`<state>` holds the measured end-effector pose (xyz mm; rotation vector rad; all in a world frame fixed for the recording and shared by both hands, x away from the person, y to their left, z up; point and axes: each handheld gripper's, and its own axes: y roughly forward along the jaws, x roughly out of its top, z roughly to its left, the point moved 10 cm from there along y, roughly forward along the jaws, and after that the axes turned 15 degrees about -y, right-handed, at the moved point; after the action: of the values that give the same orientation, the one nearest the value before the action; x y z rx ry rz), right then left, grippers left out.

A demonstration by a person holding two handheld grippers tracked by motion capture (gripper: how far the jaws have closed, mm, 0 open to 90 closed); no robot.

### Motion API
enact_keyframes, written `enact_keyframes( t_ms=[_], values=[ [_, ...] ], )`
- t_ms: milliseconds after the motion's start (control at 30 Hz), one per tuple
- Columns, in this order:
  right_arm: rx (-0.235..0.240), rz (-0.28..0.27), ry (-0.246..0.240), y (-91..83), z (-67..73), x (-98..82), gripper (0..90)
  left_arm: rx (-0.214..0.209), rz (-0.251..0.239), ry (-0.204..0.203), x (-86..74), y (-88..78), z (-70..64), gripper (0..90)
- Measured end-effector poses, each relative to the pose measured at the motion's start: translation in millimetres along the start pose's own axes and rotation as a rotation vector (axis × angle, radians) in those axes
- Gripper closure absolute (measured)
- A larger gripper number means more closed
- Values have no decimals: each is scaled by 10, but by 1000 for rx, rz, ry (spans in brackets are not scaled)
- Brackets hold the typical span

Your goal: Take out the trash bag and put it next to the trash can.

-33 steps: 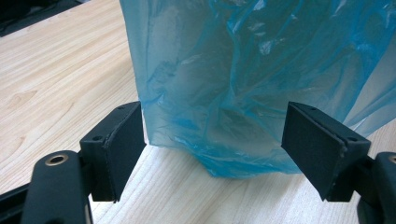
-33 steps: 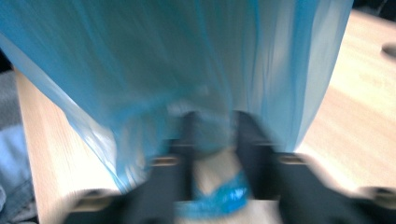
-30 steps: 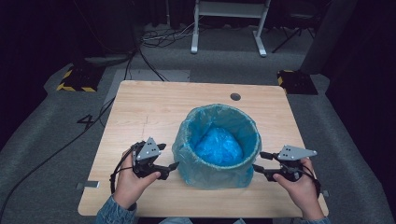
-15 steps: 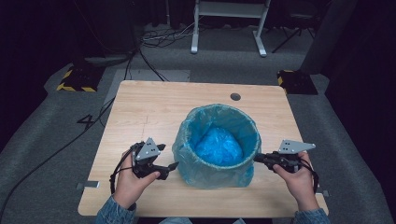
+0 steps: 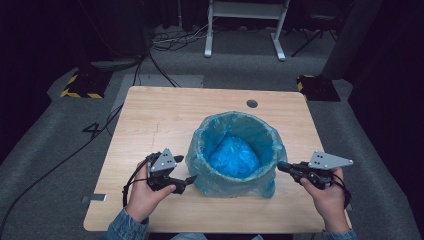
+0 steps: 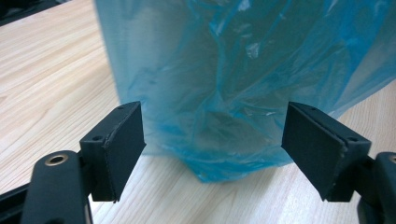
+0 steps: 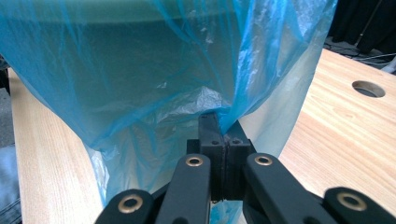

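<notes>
Your right gripper (image 5: 281, 166) pinches the crinkly translucent blue plastic bag (image 7: 154, 70) lining the round bin; your left gripper's (image 6: 212, 147) jaws gape wide beside it, bare wooden desk (image 5: 165, 115) beyond.

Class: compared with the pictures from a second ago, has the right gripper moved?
Yes. The right gripper has shifted slightly inward toward the bin, its jaws having just closed on the blue bag.
</notes>
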<state>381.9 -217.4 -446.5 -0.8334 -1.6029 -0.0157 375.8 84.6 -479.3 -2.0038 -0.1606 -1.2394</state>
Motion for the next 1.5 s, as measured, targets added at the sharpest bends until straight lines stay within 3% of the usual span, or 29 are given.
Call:
enact_keyframes(
  t_ms=[100,133,167,200,233,267,300,500,800,1133,1333,1500],
  values=[
    [5,4,-1,18,23,-11,897,-11,12,7,-11,82,-32,206],
    [13,2,-1,36,51,-13,893,-36,24,13,-10,108,-72,302],
    [13,2,-1,36,51,-13,893,-36,24,13,-10,108,-72,360],
    [17,-2,2,39,64,-9,892,-51,19,11,4,115,-91,360],
    [25,-8,3,43,81,-1,892,-61,18,17,16,111,-104,419],
    [29,-10,2,42,92,3,892,-68,16,25,24,103,-109,570],
    [28,-10,2,40,95,6,892,-77,10,32,39,92,-115,632],
    [23,-39,16,-19,88,60,893,-146,-44,11,152,-45,-192,898],
    [-9,-68,0,-130,71,203,900,-143,-101,44,307,-334,-332,900],
    [-59,-112,-44,-333,41,489,900,-124,-160,67,549,-596,-365,900],
    [-74,-158,-77,-448,26,711,900,-124,-184,89,675,-695,-402,900],
    [-104,-159,-105,-494,-44,837,900,-103,-204,94,781,-738,-388,900]
  ],
)
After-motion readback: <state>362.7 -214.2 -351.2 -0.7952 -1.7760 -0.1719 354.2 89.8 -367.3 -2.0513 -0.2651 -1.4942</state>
